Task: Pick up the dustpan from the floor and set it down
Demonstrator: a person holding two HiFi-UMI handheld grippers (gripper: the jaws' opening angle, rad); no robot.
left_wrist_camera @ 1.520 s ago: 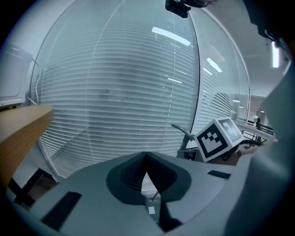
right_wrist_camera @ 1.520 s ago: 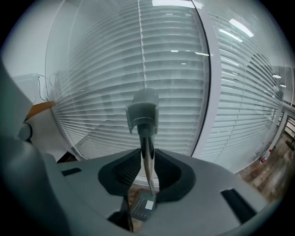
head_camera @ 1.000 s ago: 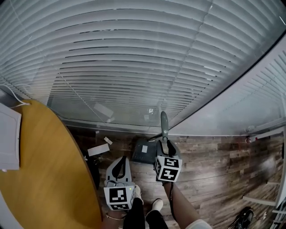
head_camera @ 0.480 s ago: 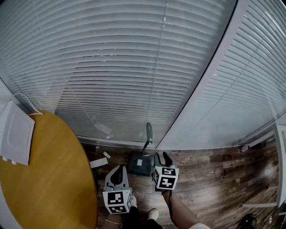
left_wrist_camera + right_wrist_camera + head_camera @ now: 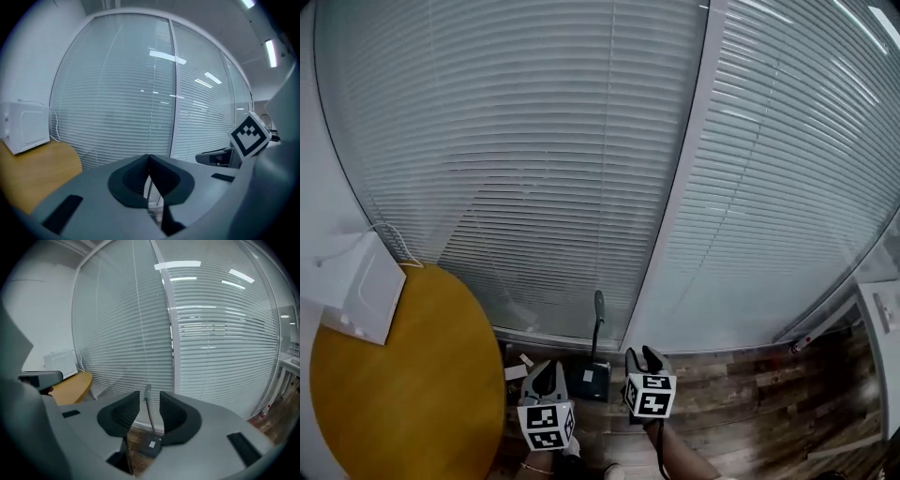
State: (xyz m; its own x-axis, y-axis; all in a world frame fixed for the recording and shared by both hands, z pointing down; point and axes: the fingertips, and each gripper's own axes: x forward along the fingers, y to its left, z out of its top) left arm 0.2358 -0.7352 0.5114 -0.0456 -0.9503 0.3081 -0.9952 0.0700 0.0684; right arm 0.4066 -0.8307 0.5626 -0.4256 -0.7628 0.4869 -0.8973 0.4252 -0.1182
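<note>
Dark grey, the dustpan [image 5: 590,382] stands on the wood floor [image 5: 750,394] close in front of the blinds [image 5: 534,187]. Its pan sits flat on the boards and its long handle [image 5: 598,314] is upright before the slats. Neither gripper touches it; in the head view it stands between the two grippers and a little beyond them.

The left gripper [image 5: 546,367] hangs near the rim of the round, yellow-brown desk [image 5: 412,394]. Its own view shows its fingers [image 5: 133,176] pressed together at the tips, with nothing between them.

The right gripper [image 5: 643,357] is about level with the left one, on the other side of the dustpan. Its fingers [image 5: 123,416] are spread. Through the gap the dustpan shows well ahead and below, on the floor, touching neither finger.

The desk fills the lower left of the head view. A white box [image 5: 361,286] rests at its far edge, with a white cable [image 5: 394,246] beside it. Pale paper scraps [image 5: 517,371] lie on the floor between desk and dustpan.
</note>
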